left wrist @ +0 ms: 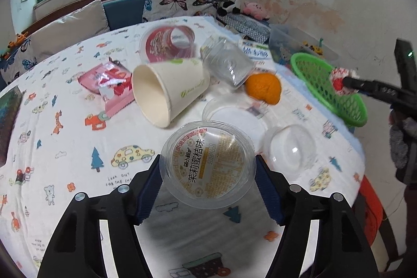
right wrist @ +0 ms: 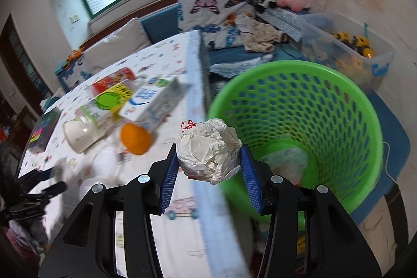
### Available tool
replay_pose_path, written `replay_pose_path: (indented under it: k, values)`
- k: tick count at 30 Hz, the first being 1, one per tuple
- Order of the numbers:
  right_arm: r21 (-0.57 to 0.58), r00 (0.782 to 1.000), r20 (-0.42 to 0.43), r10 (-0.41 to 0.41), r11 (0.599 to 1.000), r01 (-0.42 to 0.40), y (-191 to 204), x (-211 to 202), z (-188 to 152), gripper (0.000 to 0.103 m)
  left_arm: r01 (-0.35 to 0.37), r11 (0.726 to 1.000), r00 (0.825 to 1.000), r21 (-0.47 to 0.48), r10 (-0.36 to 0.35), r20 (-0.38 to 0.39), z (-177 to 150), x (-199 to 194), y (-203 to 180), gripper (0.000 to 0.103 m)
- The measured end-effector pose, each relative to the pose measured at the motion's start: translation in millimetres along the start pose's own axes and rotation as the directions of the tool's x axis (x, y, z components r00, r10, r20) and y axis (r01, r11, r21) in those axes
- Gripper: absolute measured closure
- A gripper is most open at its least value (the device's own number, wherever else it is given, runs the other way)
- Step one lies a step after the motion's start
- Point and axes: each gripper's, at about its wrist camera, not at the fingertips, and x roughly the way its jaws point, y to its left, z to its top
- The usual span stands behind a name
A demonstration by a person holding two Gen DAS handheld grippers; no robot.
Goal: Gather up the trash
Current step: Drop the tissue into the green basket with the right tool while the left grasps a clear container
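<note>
Cartoon-print tablecloth (left wrist: 65,147), littered. Left gripper (left wrist: 207,173) pinched a clear jelly cup (left wrist: 208,163), lower centre of its view. Right gripper (right wrist: 208,160) clamped a crumpled paper ball (right wrist: 208,150), centre frame beside the green basket (right wrist: 299,121). Judged mid-carry; next: clear the rim, spread the jaws.

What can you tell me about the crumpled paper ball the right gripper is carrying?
The crumpled paper ball is a fist-like wad of white, creased wrapper paper with a patch of red print at its upper left. It sits clamped between the blue ribbed pads of the right gripper, touching nothing else. It hangs by the table edge, close to the rim of the green basket. The left wrist view shows it against the basket's rim.
</note>
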Motion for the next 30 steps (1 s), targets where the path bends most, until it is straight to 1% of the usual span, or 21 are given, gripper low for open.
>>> replay_pose_path:
  k: [4,9,11,14,16,18,21,24,30]
  values:
    - [0.04,0.999,-0.001,-0.041,0.998,0.042,-25.7,0.4,0.7,0.055,0.021,1.0,0.999,0.016,-0.021,0.031,11.9,-9.8,-10.9,0.037]
    - [0.07,0.996,-0.019,-0.083,0.994,0.084,-48.7,4.7,-2.2,0.053,0.058,0.998,0.997,0.036,-0.06,0.058,30.9,-14.7,-28.0,0.037]
    - [0.08,0.995,-0.023,-0.092,0.992,0.094,-57.1,6.1,-3.4,0.053,0.076,0.996,0.995,0.05,-0.079,0.064,40.6,-14.3,-37.9,0.037]
    - [0.1,0.994,-0.028,-0.103,0.989,0.105,-69.8,8.5,-4.9,0.052,0.085,0.993,0.993,0.077,-0.091,0.069,51.5,-11.8,-53.3,0.037]
    - [0.108,0.994,-0.03,-0.106,0.988,0.109,-75.7,9.7,-5.2,0.05,0.095,0.991,0.992,0.098,-0.102,0.072,60.4,-9.3,-65.2,0.037]
    - [0.117,0.993,-0.026,-0.113,0.986,0.115,-81.8,9.0,-5.7,0.044,0.1,0.988,0.991,0.118,-0.11,0.075,67.6,-6.2,-76.0,0.037]
    - [0.128,0.993,-0.019,-0.113,0.985,0.114,-88.1,6.7,-6.2,0.042,0.117,0.983,0.989,0.139,-0.127,0.069,78.8,0.7,-93.6,0.037]
    - [0.134,0.993,-0.009,-0.113,0.984,0.114,-91.9,2.7,-7.5,0.042,0.142,0.976,0.986,0.163,-0.154,0.06,88.3,6.2,-112.2,0.037]
    - [0.146,0.993,0.013,-0.114,0.983,0.111,-99.2,-12.7,-13.6,0.038,0.188,0.964,0.98,0.189,-0.196,0.023,109.9,32.2,-149.7,0.037]
